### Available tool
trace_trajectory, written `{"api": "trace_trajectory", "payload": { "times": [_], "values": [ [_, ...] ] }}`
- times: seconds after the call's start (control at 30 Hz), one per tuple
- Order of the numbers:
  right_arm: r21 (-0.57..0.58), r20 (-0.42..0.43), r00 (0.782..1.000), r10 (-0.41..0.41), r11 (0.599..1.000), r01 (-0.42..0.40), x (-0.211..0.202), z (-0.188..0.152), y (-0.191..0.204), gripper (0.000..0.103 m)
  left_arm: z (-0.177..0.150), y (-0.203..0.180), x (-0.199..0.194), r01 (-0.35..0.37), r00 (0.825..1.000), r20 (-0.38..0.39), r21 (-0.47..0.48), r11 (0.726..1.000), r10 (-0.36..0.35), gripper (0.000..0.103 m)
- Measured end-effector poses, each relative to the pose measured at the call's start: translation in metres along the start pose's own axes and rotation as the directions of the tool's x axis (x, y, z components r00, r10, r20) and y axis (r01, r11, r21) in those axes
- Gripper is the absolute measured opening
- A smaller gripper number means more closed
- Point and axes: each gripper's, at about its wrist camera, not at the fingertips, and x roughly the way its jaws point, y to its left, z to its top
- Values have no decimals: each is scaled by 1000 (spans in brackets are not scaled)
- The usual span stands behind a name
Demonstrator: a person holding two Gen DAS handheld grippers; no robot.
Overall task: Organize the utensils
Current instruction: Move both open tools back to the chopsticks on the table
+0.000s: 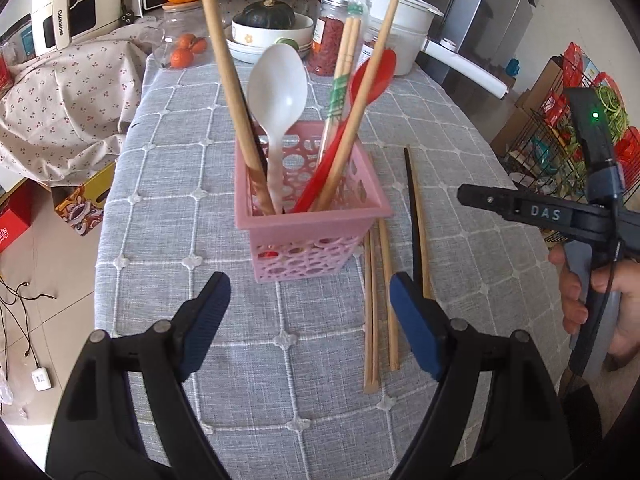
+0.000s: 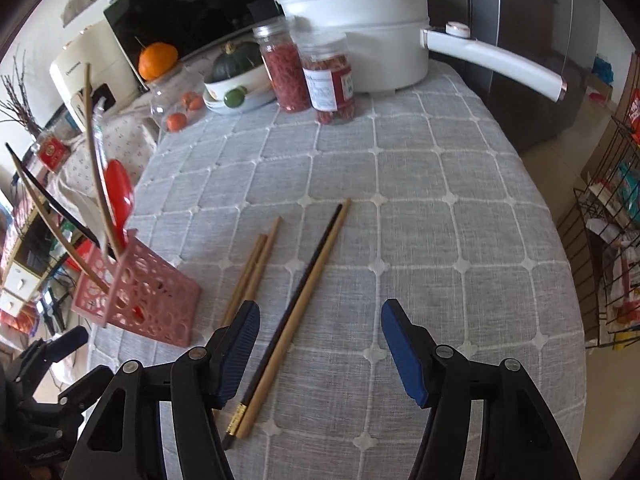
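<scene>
A pink perforated basket (image 1: 308,216) stands on the grey checked tablecloth (image 1: 192,184). It holds a white spoon (image 1: 278,84), a red spoon (image 1: 372,76), wrapped chopsticks (image 1: 344,60) and loose wooden chopsticks (image 1: 224,80). To its right lie light wooden chopsticks (image 1: 380,300) and a black and a wooden chopstick (image 1: 416,216). My left gripper (image 1: 310,292) is open and empty, just in front of the basket. My right gripper (image 2: 320,320) is open and empty above the black and wooden chopsticks (image 2: 304,292), with the light pair (image 2: 256,264) and basket (image 2: 140,296) to its left.
At the back of the table stand a white pot with a long handle (image 2: 384,36), two jars of red contents (image 2: 328,80), a bowl with a squash (image 2: 236,76) and a glass jar with oranges (image 2: 176,96). A wire rack (image 2: 612,248) stands right of the table.
</scene>
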Motion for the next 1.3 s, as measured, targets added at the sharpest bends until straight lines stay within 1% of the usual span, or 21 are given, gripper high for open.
{"api": "trace_trajectory", "payload": {
  "times": [0.13, 0.3, 0.43, 0.57, 0.73, 0.77, 0.83, 0.9, 0.93, 1.03, 1.07, 1.13, 1.27, 1.3],
  "values": [
    [27, -71, 997, -22, 999, 24, 26, -1, -6, 64, 0, -5, 2, 23, 999, -25, 20, 1000, -22, 82],
    [66, -103, 995, -1, 998, 8, 46, 8, -8, 64, -1, -10, 2, 21, 999, -36, 49, 999, -19, 82],
    [57, -125, 991, -37, 997, 45, 60, 11, -4, 63, -1, -14, 3, 25, 999, -40, 74, 997, -22, 82],
    [18, -111, 989, -97, 995, 100, 65, 12, 1, 63, -3, -18, 3, 25, 999, -39, 103, 994, -21, 82],
    [23, -103, 989, -107, 994, 110, 66, 15, 0, 62, -6, -27, 1, 21, 999, -39, 139, 990, -15, 82],
    [26, -102, 989, -109, 993, 112, 66, 16, -1, 61, -6, -29, 1, 21, 999, -41, 146, 989, -15, 82],
    [23, -106, 985, -134, 990, 137, 67, 18, -3, 53, -7, -33, 1, 21, 999, -40, 157, 987, -15, 82],
    [-6, -100, 982, -163, 987, 163, 67, 19, -4, 43, -7, -39, 0, 26, 999, -39, 166, 986, -20, 82],
    [-18, -101, 980, -172, 985, 171, 68, 19, -3, 41, -7, -42, 0, 28, 999, -39, 172, 985, -22, 81],
    [-25, -112, 978, -177, 984, 176, 66, 20, -9, 23, -6, -57, 1, 31, 999, -41, 205, 978, -23, 79],
    [-21, -119, 977, -175, 985, 174, 64, 20, -13, 10, -6, -63, 2, 28, 999, -41, 217, 976, -20, 79],
    [19, -142, 981, -135, 990, 139, 60, 19, -28, 7, -4, -76, 4, 26, 999, -37, 246, 969, -18, 78],
    [61, -163, 978, -133, 988, 145, 49, 12, -58, 7, -1, -106, 13, 25, 999, -29, 315, 949, -16, 73],
    [77, -167, 978, -128, 987, 142, 45, 9, -67, 7, 1, -113, 17, 19, 1000, -27, 327, 945, -10, 70]
  ]
}}
